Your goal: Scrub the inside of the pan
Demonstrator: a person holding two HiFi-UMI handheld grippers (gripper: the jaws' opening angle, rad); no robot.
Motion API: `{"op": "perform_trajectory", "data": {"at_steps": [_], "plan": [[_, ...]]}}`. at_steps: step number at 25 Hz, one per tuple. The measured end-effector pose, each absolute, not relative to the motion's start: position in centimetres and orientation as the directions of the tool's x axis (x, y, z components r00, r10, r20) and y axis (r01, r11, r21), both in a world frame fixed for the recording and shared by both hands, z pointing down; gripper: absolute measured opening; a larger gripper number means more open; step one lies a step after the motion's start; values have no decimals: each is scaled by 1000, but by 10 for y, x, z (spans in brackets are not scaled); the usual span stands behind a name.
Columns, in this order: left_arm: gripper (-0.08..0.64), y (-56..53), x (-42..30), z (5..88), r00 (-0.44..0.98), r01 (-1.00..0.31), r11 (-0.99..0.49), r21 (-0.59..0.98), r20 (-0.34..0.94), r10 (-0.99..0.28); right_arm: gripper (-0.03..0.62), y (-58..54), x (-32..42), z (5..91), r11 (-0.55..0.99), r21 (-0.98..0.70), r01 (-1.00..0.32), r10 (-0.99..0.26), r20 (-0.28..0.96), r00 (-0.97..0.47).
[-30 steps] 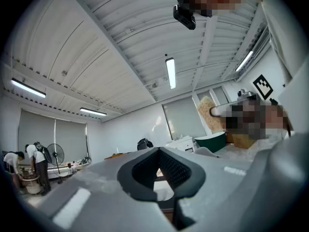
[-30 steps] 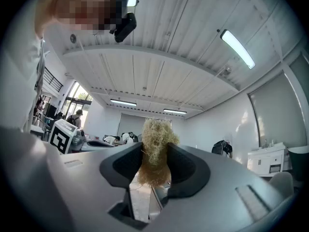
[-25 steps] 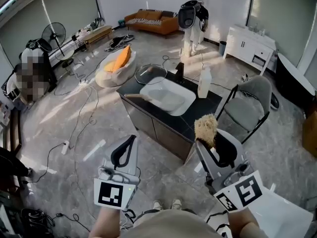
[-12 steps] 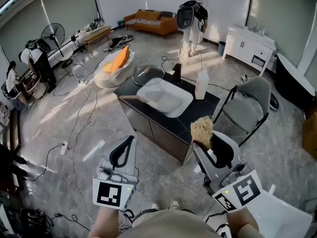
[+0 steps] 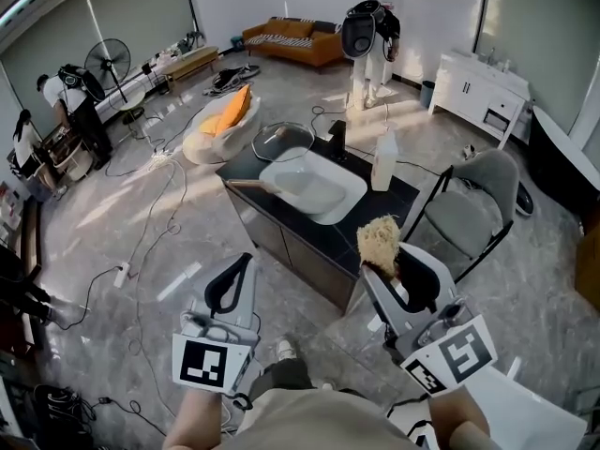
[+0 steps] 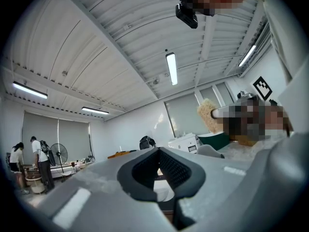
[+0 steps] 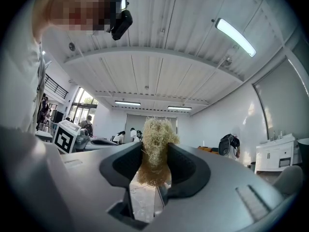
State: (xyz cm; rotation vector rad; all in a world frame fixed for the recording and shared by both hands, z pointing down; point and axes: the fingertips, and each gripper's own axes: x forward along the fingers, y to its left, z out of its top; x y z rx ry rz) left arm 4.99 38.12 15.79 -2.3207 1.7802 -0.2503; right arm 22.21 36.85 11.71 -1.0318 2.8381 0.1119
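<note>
A pale, rounded pan with a wooden handle pointing left lies on a black counter ahead of me. Both grippers hang in the air well short of it. My left gripper is shut with nothing between its dark pads. My right gripper is shut on a straw-coloured scrubber. The tuft of the scrubber sticks up between the pads, and the scrubber also shows off to the right in the left gripper view.
On the counter stand a glass lid, a white bottle and a dark upright fixture. A grey chair stands right of the counter. Cables trail over the floor at left. Two people stand far left.
Both grippers have drifted a little forward and down, the right still holding the scrubber. One of my shoes has stepped forward beneath me, and the counter sits slightly nearer.
</note>
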Motion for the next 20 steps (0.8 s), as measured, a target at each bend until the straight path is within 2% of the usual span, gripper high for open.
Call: {"op": "perform_trajectory", "data": {"at_steps": [6, 11, 20], "plan": [[2, 358, 46, 168, 268, -924, -256, -282, -3, -963, 166, 343, 215, 127, 767, 35, -641, -632, -137, -763], [2, 325, 34, 188, 272, -933, -269, -238, 21, -962, 166, 310, 201, 143, 756, 28, -654, -648, -115, -753], [2, 237, -27, 197, 287, -925, -290, -243, 50, -957, 166, 223, 145, 159, 743, -2, -669, -668, -70, -741]]}}
